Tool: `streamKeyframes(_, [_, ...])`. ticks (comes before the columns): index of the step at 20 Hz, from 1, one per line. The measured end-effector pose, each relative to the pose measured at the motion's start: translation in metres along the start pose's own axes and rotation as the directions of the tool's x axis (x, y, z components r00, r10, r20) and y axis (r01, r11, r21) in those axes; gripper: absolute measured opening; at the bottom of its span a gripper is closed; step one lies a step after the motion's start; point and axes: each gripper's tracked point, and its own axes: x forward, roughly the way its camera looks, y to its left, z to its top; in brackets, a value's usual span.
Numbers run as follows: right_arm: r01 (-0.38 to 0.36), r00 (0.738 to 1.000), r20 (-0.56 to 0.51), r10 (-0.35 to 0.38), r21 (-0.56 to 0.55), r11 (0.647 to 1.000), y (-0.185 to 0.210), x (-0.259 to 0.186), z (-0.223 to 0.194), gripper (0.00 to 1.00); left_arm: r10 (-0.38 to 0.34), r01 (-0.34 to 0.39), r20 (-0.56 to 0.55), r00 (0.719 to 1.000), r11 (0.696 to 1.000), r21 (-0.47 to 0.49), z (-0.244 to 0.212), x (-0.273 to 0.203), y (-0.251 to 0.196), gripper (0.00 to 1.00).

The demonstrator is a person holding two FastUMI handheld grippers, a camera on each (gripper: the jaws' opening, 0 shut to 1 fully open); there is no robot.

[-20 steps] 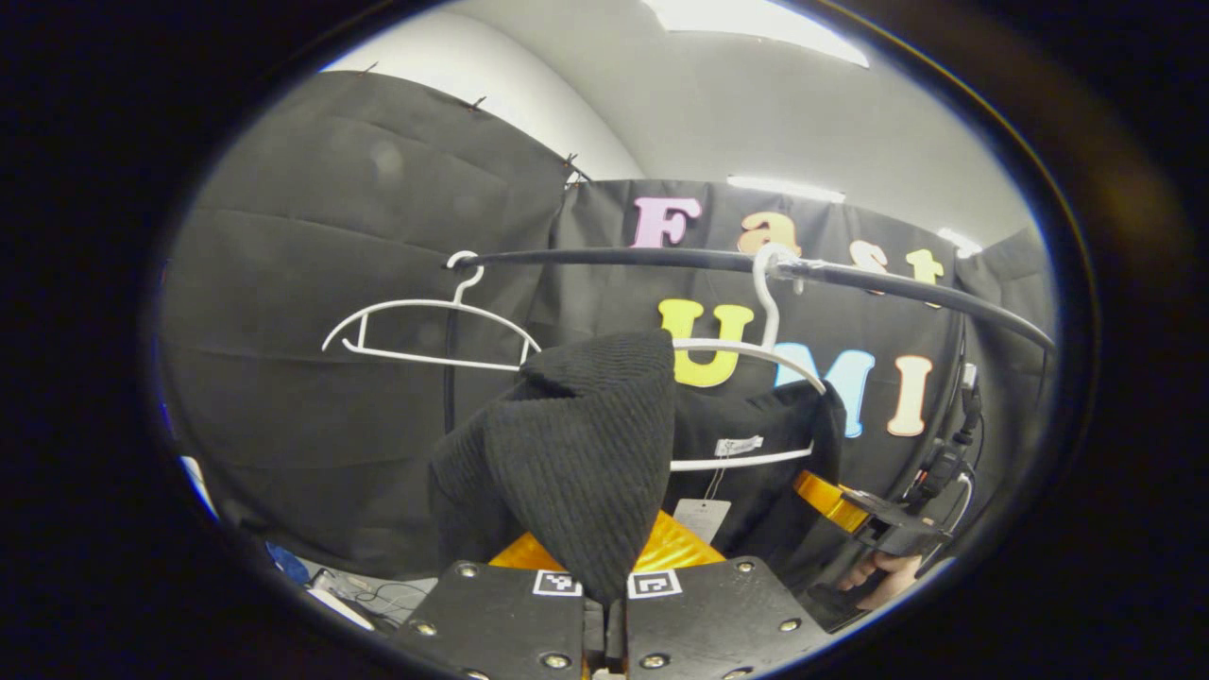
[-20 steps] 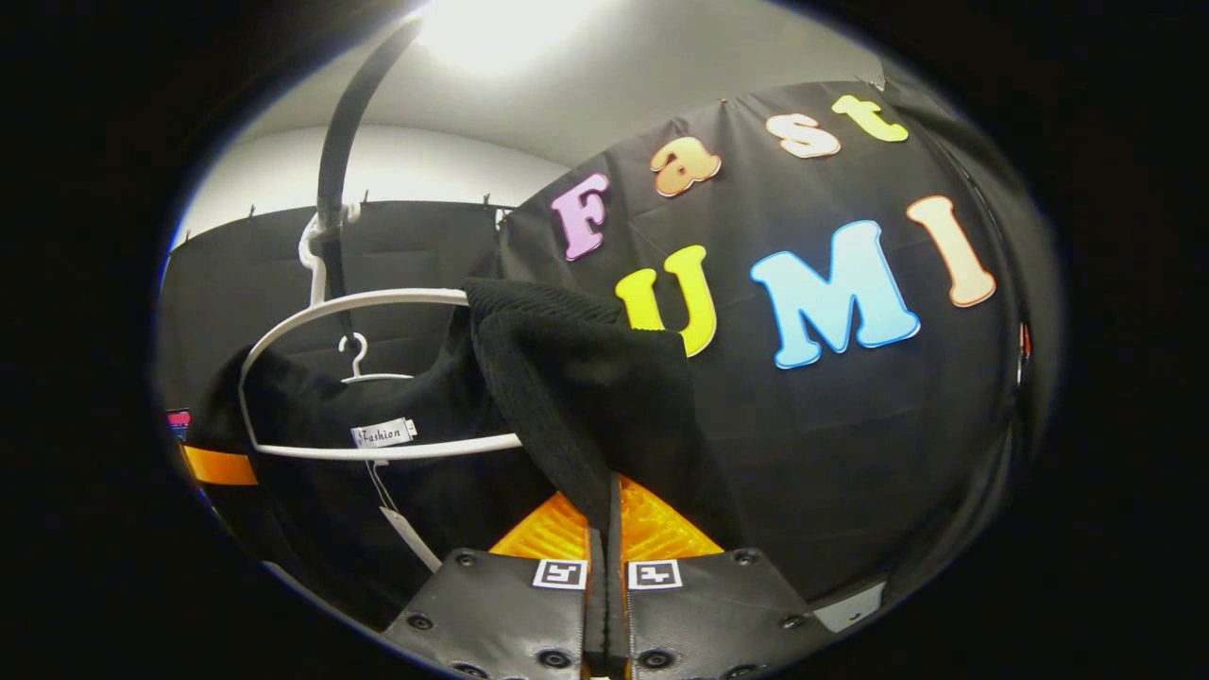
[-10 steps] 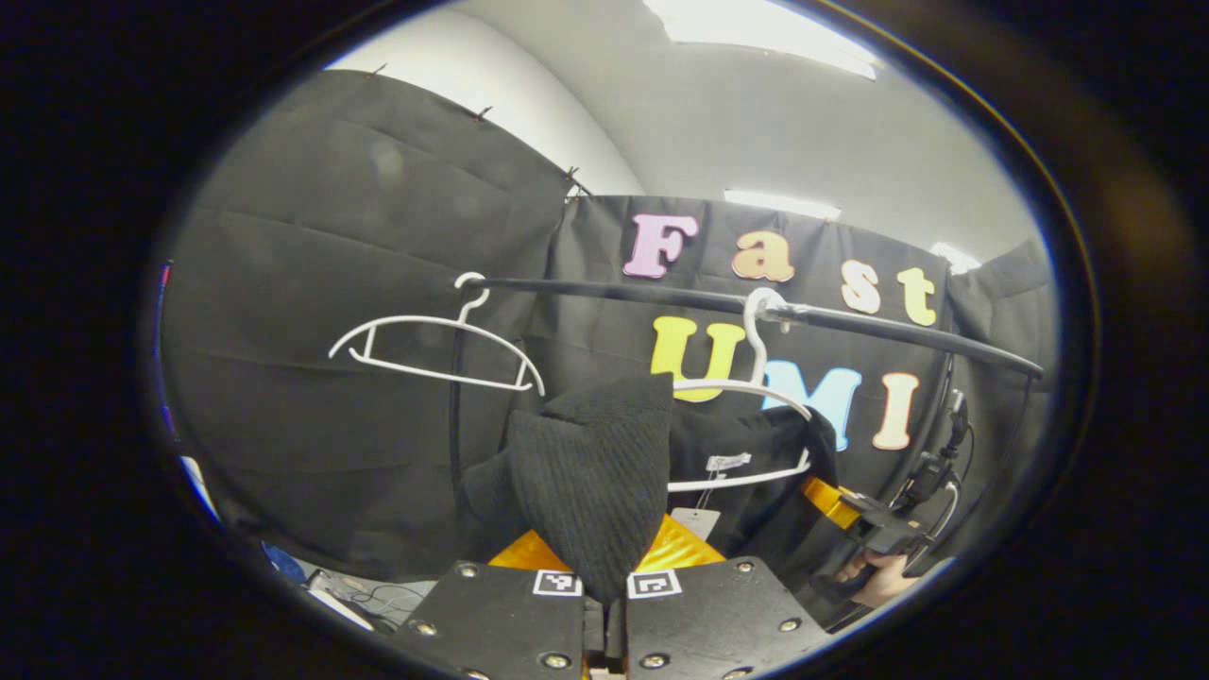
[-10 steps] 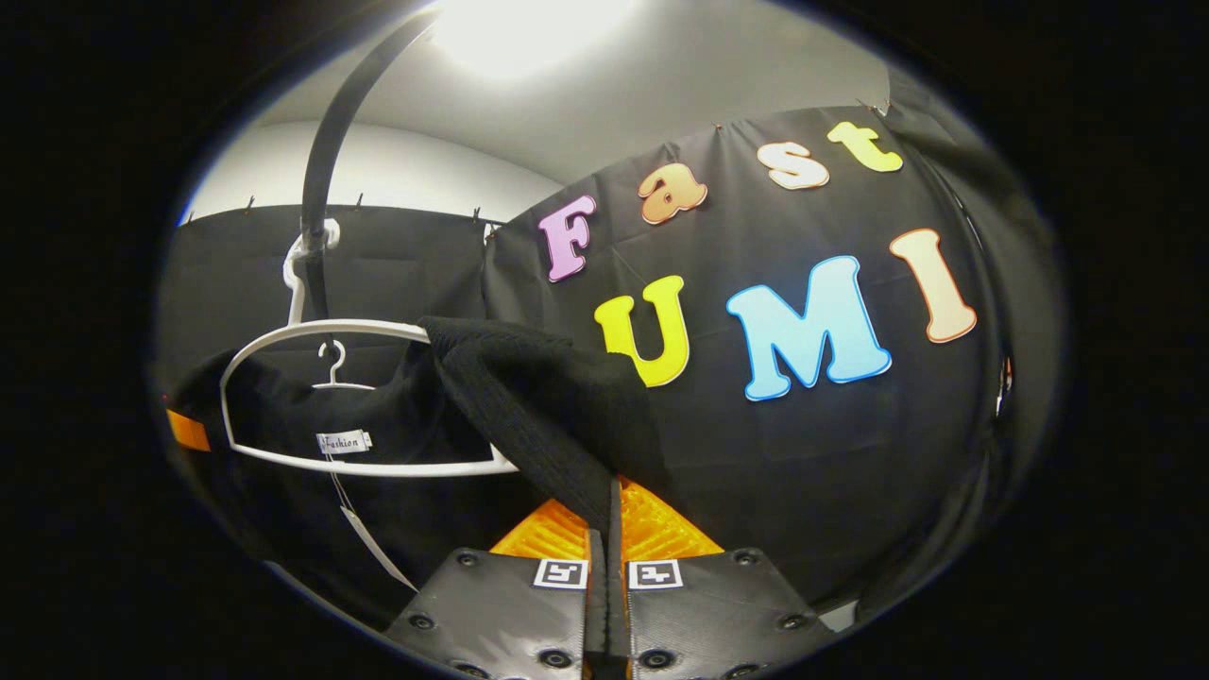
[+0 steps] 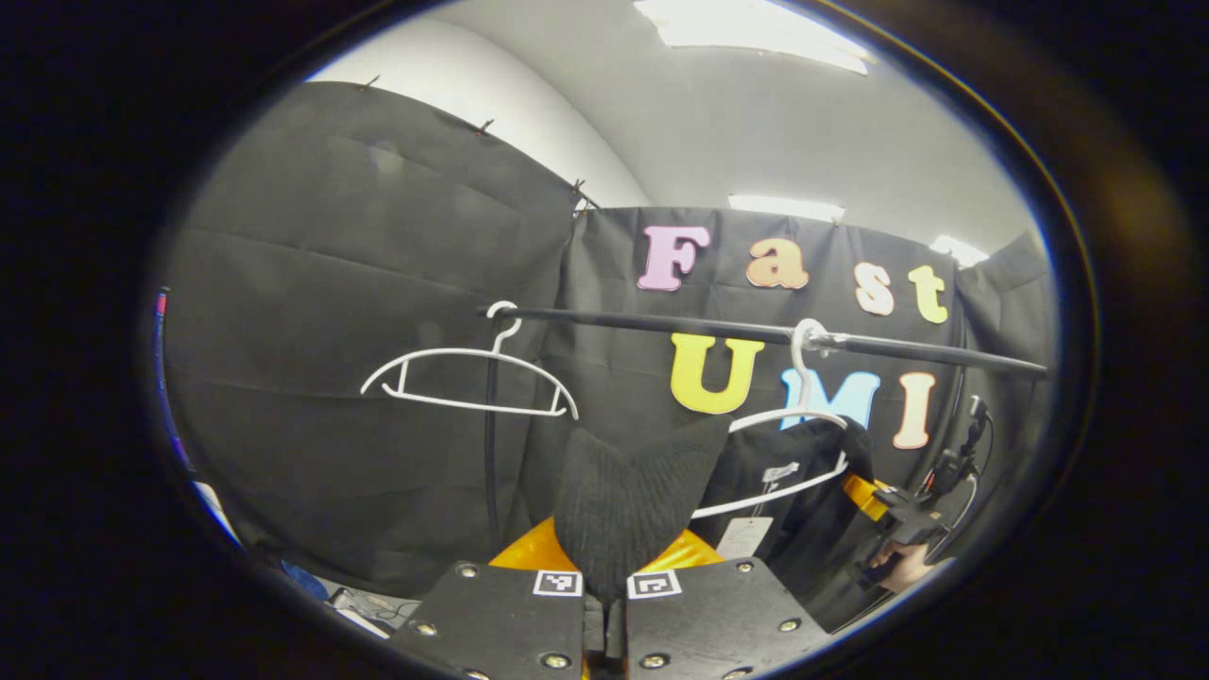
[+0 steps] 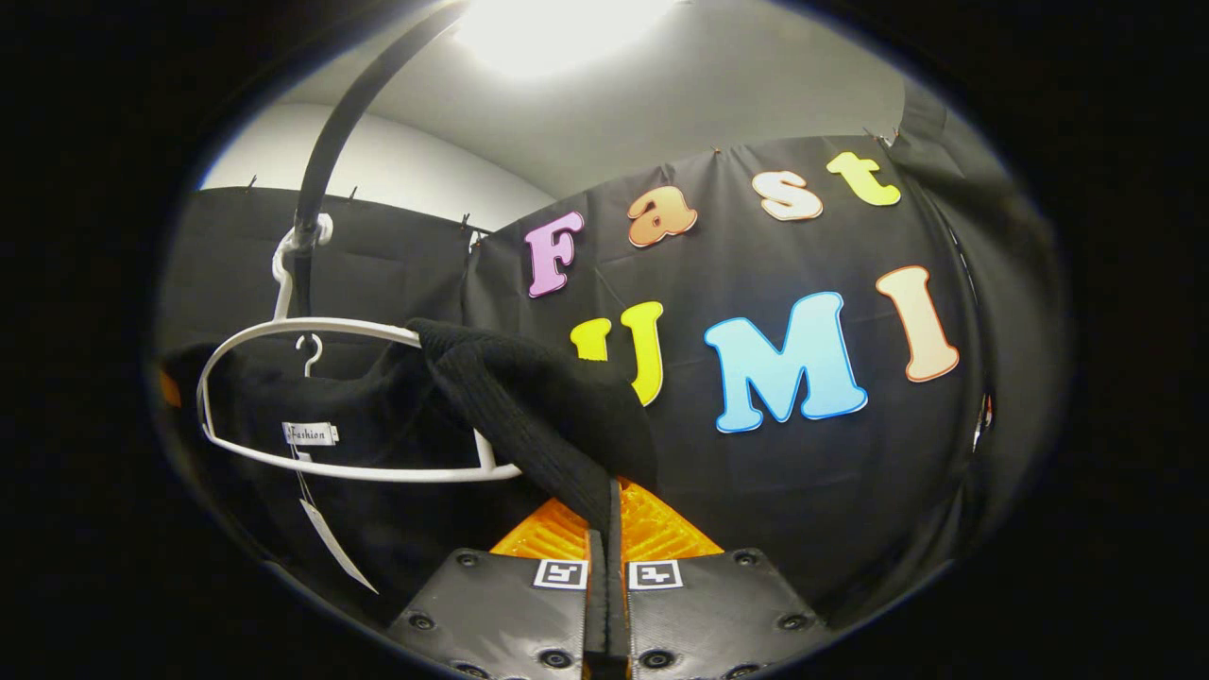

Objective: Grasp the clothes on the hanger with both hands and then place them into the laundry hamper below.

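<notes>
Clothes [image 5: 631, 491], a black ribbed knit, hang low in the centre of the left gripper view, one shoulder pinched in the left hand-held gripper [image 5: 605, 587]; the right hand-held gripper [image 6: 605, 565] clamps the other shoulder, which is draped over the white hanger [image 6: 312, 331]. Soft, light and stretchy, it will likely sag; the shoulder folds look like the best hold.

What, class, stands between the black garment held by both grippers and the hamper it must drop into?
The white hanger: the black garment is draped over it, and it hooks on the rail. Both the left gripper and the right gripper grip the fabric. The hamper's position cannot be judged.
</notes>
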Motion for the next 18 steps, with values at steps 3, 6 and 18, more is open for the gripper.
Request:
streamKeyframes(3, [0.027, 0.999, 0.019, -0.027, -0.013, 1.000, -0.011, 0.002, 0.002, 0.00, 0.002, -0.002, 0.002, 1.000, 0.999, 0.038, 0.004, 0.011, 0.012, 0.02])
streamKeyframes(6, [0.043, 0.998, 0.050, -0.041, -0.045, 0.998, -0.015, 0.007, 0.009, 0.00, 0.006, -0.007, 0.005, 1.000, 0.996, 0.086, 0.011, 0.038, 0.008, 0.02])
streamKeyframes(18, [-0.013, 0.997, 0.073, 0.004, 0.114, 0.993, -0.017, 0.022, 0.018, 0.02, -0.015, 0.011, 0.038, 0.999, 0.996, 0.086, 0.036, 0.060, 0.039, 0.02])
